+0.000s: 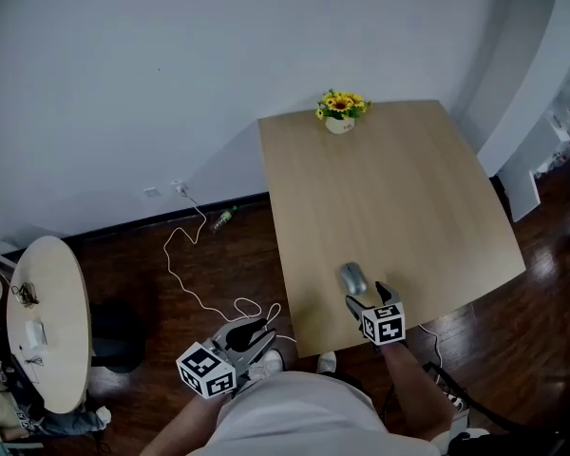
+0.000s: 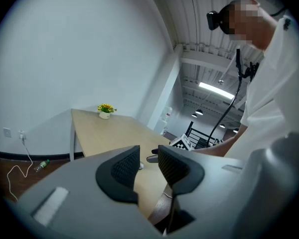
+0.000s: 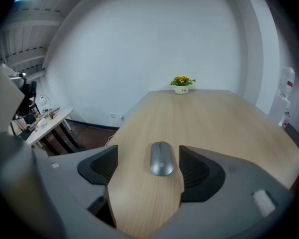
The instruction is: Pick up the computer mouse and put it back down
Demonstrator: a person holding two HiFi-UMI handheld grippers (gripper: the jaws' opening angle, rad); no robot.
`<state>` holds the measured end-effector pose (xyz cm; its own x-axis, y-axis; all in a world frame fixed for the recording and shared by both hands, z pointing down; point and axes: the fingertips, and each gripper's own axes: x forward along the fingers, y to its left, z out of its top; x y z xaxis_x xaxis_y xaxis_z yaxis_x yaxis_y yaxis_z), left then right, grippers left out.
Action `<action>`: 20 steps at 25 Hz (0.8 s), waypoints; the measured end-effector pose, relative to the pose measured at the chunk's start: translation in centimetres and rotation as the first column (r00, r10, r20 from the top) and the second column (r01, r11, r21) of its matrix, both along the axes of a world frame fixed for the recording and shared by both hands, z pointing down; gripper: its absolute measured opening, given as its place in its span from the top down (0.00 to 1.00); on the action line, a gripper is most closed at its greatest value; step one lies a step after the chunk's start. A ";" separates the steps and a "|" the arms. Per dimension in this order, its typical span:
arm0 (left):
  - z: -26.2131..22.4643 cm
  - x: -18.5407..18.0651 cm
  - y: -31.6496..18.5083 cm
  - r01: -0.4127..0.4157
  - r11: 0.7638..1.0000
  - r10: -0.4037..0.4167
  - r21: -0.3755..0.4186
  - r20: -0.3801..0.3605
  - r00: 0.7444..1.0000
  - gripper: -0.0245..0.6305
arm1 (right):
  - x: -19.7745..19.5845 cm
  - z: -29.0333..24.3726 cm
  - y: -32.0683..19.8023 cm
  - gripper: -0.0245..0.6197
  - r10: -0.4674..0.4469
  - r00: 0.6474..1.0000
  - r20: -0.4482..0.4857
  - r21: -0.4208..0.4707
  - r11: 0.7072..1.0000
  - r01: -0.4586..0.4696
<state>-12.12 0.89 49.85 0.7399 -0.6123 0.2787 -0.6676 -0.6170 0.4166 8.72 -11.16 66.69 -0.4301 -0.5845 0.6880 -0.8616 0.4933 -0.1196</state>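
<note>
A grey computer mouse [image 1: 352, 277] lies on the light wooden table [image 1: 389, 188] near its front edge. In the right gripper view the mouse [image 3: 161, 158] rests flat on the wood between the jaws, closer to the right pad [image 3: 195, 169], with a gap on each side. My right gripper [image 1: 367, 296] is open and sits just behind the mouse. My left gripper [image 1: 252, 336] hangs off the table's left front corner, above the floor; its jaws [image 2: 148, 167] stand a little apart with nothing between them.
A small pot of yellow flowers [image 1: 340, 112] stands at the table's far edge. On the dark floor to the left lie a white cable [image 1: 199, 278] and a bottle [image 1: 222, 219]. A round side table [image 1: 47, 321] with small items is at far left.
</note>
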 end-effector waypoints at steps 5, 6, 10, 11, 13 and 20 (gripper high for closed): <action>0.2 1.5 0.4 -0.067 0.998 0.067 -0.003 -0.015 0.998 0.82 | 0.3 -4.4 5.8 0.36 -0.021 0.999 0.024 -0.013 1.000 0.021; 0.2 1.8 0.4 -0.080 0.997 0.080 -0.005 -0.017 0.997 0.82 | 0.3 -5.3 6.6 0.36 -0.016 0.999 0.032 -0.008 1.000 0.016; 0.1 3.6 0.0 -0.152 0.988 0.152 0.007 -0.019 0.988 0.82 | 1.2 -8.1 8.6 0.36 0.007 0.999 0.037 0.026 1.000 -0.008; 0.0 3.8 0.1 -0.160 0.987 0.161 0.011 -0.020 0.987 0.82 | 1.4 -8.5 9.2 0.36 0.011 0.999 0.034 0.031 0.999 -0.012; -0.3 4.1 -0.1 -0.172 0.985 0.172 0.020 -0.025 0.985 0.82 | 1.3 -9.3 9.6 0.36 0.013 0.999 0.030 0.048 0.999 -0.014; -0.9 5.5 0.4 -0.207 0.978 0.208 0.039 -0.036 0.977 0.82 | 1.0 -11.5 10.2 0.36 -0.001 1.000 0.031 0.086 0.996 -0.001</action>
<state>-6.64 1.29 48.90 0.8617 -0.4534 0.2278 -0.5071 -0.7549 0.4158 9.76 -0.91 55.15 -0.4507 -0.6410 0.6213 -0.8581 0.5028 -0.1038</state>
